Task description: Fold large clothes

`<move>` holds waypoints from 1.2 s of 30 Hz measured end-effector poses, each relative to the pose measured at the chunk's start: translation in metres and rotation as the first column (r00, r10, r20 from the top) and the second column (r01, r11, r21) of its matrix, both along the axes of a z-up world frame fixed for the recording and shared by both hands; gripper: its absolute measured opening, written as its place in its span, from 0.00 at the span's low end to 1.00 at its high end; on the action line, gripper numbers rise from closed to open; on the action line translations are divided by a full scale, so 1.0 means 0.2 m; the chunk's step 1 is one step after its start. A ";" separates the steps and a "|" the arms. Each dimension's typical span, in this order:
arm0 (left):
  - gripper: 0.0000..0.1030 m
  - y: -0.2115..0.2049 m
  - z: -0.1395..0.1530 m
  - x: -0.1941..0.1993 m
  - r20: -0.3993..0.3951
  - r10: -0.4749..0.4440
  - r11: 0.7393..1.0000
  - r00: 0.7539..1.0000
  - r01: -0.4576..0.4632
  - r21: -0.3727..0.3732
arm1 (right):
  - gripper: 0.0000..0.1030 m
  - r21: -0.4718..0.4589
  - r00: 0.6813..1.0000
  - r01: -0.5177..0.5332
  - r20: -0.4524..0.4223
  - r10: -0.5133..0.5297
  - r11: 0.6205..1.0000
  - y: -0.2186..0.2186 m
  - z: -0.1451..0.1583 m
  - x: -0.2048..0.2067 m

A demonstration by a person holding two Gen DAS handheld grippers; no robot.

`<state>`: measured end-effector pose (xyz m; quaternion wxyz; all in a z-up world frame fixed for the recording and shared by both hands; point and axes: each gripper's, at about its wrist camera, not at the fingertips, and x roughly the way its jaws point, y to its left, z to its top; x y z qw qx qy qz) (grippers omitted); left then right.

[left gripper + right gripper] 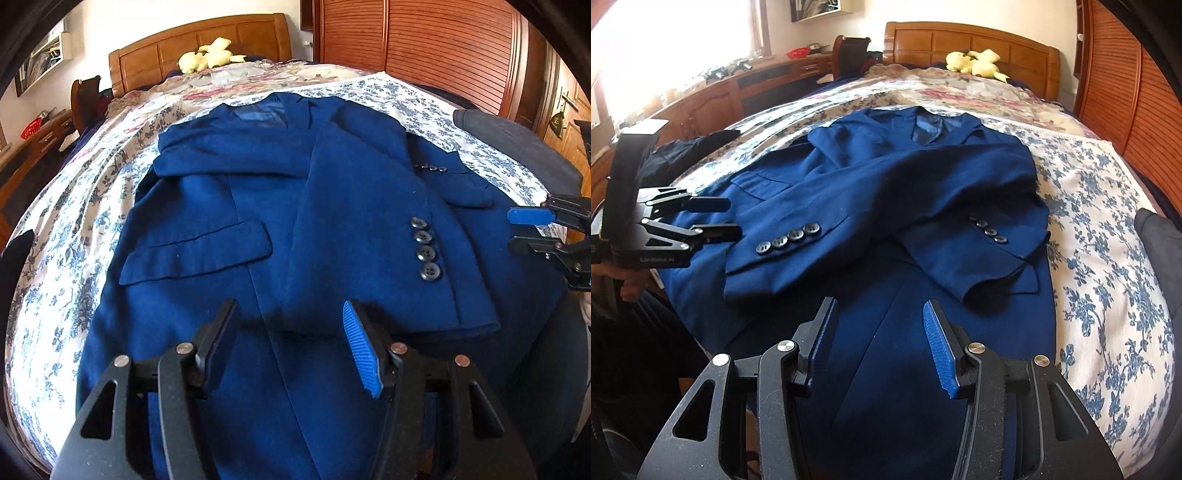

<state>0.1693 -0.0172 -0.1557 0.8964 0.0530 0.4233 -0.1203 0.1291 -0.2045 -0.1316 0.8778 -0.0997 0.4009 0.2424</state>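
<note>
A dark blue suit jacket [229, 206] lies face up on the bed, collar toward the headboard, both sleeves folded across its front. It also shows in the right wrist view [886, 192]. My left gripper [290, 314] is open and empty, hovering over the jacket's lower part just below a sleeve cuff with several buttons [424, 254]. It shows from the side in the right wrist view [733, 218]. My right gripper [879, 310] is open and empty above the jacket's hem, between the two cuffs. It appears at the right edge of the left wrist view [513, 229].
The bed has a white and blue floral sheet [62, 266] and a wooden headboard [207, 40] with a yellow plush toy [210, 55]. A dark garment [1160, 236] lies at the bed's right side. Wooden wardrobe doors [443, 44] stand to the right, a desk [713, 99] to the left.
</note>
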 end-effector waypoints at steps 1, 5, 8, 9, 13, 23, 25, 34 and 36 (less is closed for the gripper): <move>0.52 0.00 0.00 0.00 -0.001 -0.001 1.000 1.000 0.001 -0.007 | 0.47 0.004 1.000 -0.002 -0.004 0.002 1.000 0.00 0.00 0.00; 0.31 0.00 0.00 0.00 -0.016 -0.041 0.999 0.999 0.040 -0.032 | 0.47 0.014 1.000 0.003 -0.016 -0.003 1.000 -0.01 -0.01 0.00; 0.14 -0.01 0.01 0.00 -0.020 -0.080 0.997 0.997 0.079 -0.024 | 0.47 0.014 1.000 0.010 -0.019 -0.010 1.000 -0.02 -0.02 0.00; 0.08 -0.01 0.02 0.00 -0.019 -0.080 0.996 0.997 0.080 -0.026 | 0.47 0.014 1.000 0.012 -0.018 -0.011 1.000 -0.02 -0.02 0.00; 0.02 0.05 0.11 -0.01 0.045 -0.045 0.997 0.998 0.047 -0.056 | 0.47 0.012 1.000 0.015 -0.020 -0.015 1.000 -0.03 -0.02 0.01; 0.01 0.27 0.34 0.05 0.181 0.078 0.995 0.980 -0.064 -0.079 | 0.47 -0.004 1.000 0.004 -0.021 -0.004 1.000 0.01 -0.03 0.01; 0.01 0.29 0.35 0.07 0.189 0.090 0.994 0.978 -0.077 -0.075 | 0.47 -0.007 1.000 0.003 -0.017 -0.003 1.000 0.02 -0.02 0.01; 0.03 0.35 0.36 0.07 0.198 0.108 0.993 0.974 -0.098 -0.062 | 0.47 -0.007 1.000 0.003 -0.005 -0.003 1.000 0.02 0.00 0.01; 0.04 0.36 0.36 0.07 0.192 0.122 0.992 0.974 -0.111 -0.066 | 0.47 -0.009 1.000 0.004 -0.005 -0.004 1.000 0.02 0.00 0.00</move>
